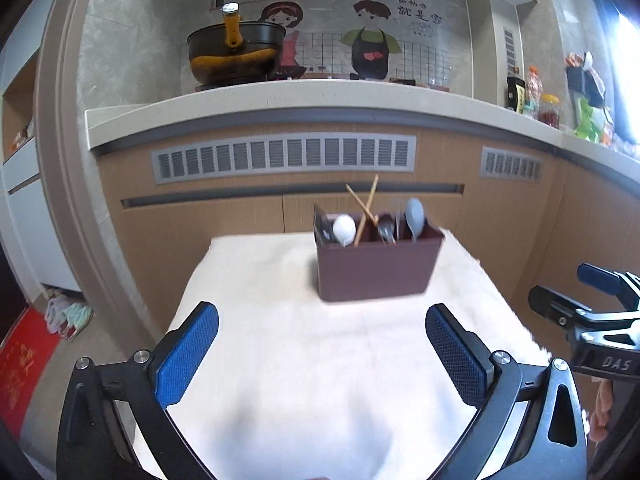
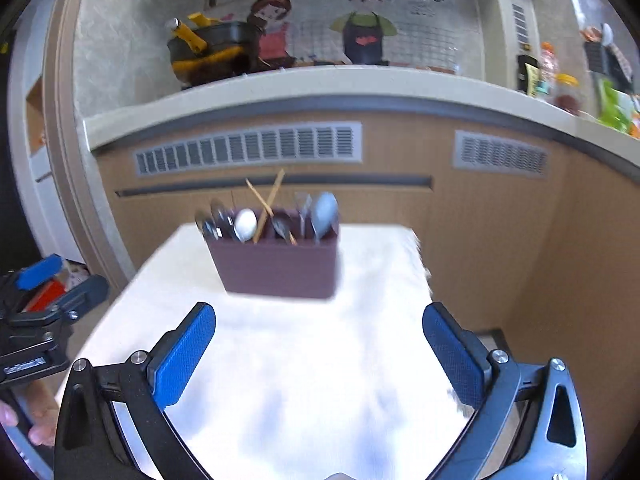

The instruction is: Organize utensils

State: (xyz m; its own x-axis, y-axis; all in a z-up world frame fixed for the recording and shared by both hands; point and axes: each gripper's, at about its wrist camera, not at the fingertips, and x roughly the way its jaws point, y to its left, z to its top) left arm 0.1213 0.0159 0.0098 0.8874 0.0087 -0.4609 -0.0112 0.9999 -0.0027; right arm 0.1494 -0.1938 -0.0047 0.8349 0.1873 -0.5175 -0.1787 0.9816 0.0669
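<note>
At the far end of the white cloth [image 1: 304,360] stood the caddy [image 1: 376,268], a brown box with compartments, upright and well apart from both grippers. From it rose crossed chopsticks [image 1: 366,210], a white spoon [image 1: 344,230], a grey spoon [image 1: 414,216] at the right end, and dark metal pieces between them, too blurred to name. The left gripper [image 1: 320,354] hung wide open with nothing in it; the right gripper [image 2: 318,354] was likewise spread and empty. The chopsticks looked light, thin and stiff, likely to roll or pivot between pads, so a grip on the shaft just above the rim seemed best. The spoons looked smooth and probably slippery at the bowl; the neck below it offered a surer hold. The caddy seemed light enough to tip if a utensil dragged.
</note>
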